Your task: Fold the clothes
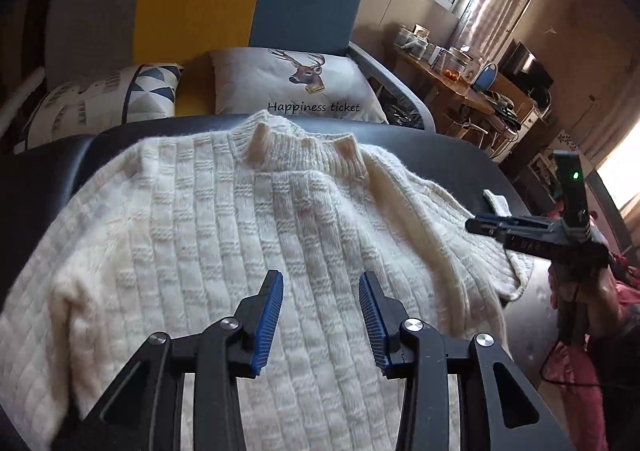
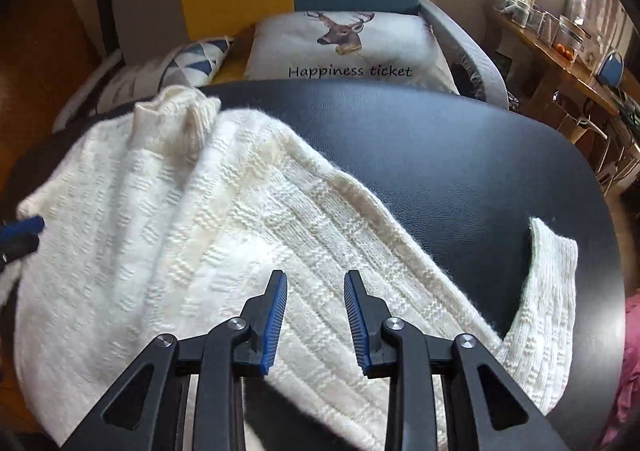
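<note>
A cream knitted sweater lies spread on a black table, collar toward the far side. My left gripper is open and empty, hovering over the sweater's body. My right gripper is open and empty, over the sweater's right sleeve, which runs diagonally and bends at the cuff. The right gripper also shows in the left wrist view at the sweater's right edge. A blue pad of the left gripper shows at the left edge of the right wrist view.
Behind the table stands a sofa with a deer cushion and a patterned cushion. A cluttered wooden desk stands at the right. Pink fabric lies at the lower right.
</note>
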